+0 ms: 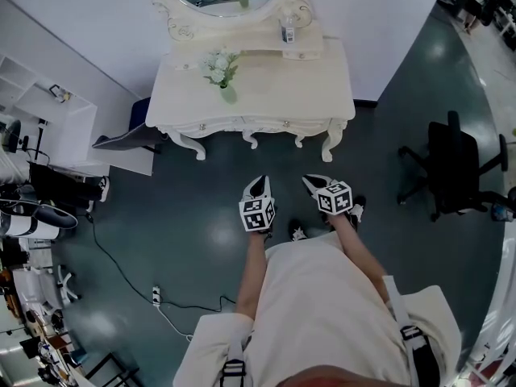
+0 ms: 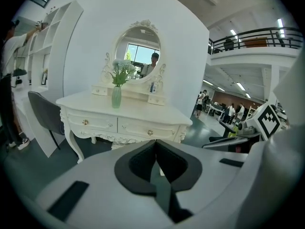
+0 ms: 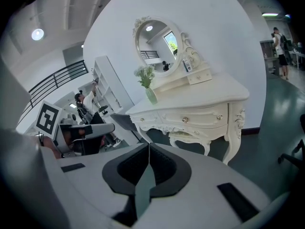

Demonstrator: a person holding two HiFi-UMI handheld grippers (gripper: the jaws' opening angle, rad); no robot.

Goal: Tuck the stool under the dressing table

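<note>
Right, here's the cream-white carved dressing table standing against the white wall, its oval mirror rising at the back. The small matching white stool sits beneath the tabletop between the table's curved legs. From the head view only two of the stool's legs show, poking out from under the front edge.

The left gripper and the right gripper hover side by side above the dark green-grey floor, in front of the table and apart from it. Both point towards the drawers. Each gripper's own view settles the jaws: the left pair is pressed together at the tips with nothing between them, and the right pair is also clamped tip to tip and empty.

On the tabletop a pale green vase of white flowers stands towards the left, and a small bottle sits on the raised shelf by the mirror.

To the left of the table are a grey chair and a white shelving unit. Off to the right stands a black office chair, well apart from the table. A white power strip lies on the floor with a dark cable trailing away from it.
</note>
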